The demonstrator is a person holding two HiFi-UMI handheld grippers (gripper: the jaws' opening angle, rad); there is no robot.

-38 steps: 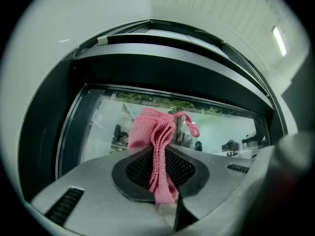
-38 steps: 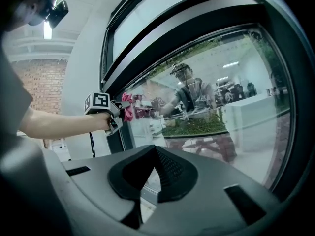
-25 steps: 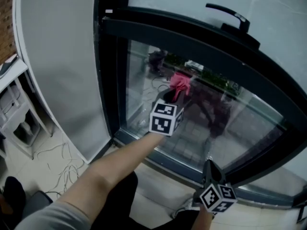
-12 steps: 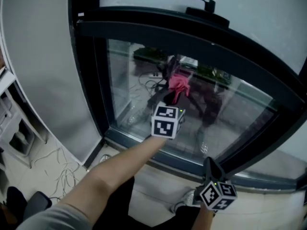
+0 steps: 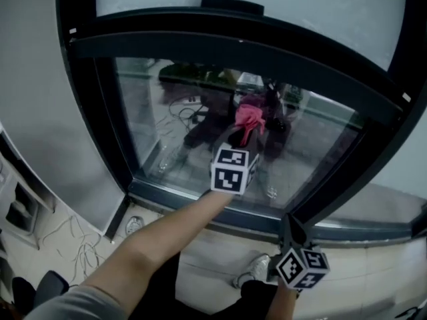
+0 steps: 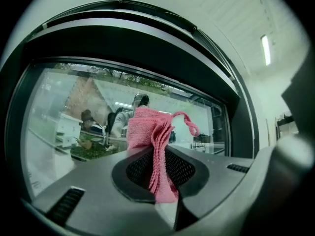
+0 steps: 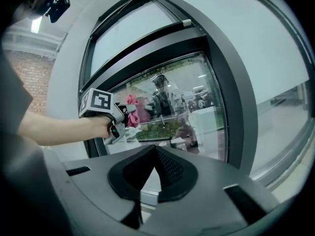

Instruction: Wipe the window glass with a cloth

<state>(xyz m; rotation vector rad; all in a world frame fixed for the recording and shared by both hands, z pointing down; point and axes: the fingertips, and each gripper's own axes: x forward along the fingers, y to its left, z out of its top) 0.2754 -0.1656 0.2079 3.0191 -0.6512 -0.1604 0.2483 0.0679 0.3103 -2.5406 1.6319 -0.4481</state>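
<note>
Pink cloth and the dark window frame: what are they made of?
The pink folded cloth looks like soft terry fabric. It has a fuzzy, nubbly weave, floppy folds and a little hanging loop. The dark window frame looks like smooth painted metal or plastic, matte with a faint sheen. I can't tell which.

1. Head view: from above, facing steeply down onto the glass [image 5: 167,125]. The left gripper [image 5: 241,133] is at centre and the right gripper [image 5: 291,227] at lower right.
2. Left gripper view: near the glass, facing it along the jaws, with the cloth [image 6: 152,146] at centre.
3. Right gripper view: well back and low, facing the glass from the right.
4. Shared: all three views show the glass and cloth. The head and right gripper views both show the left gripper.
</note>
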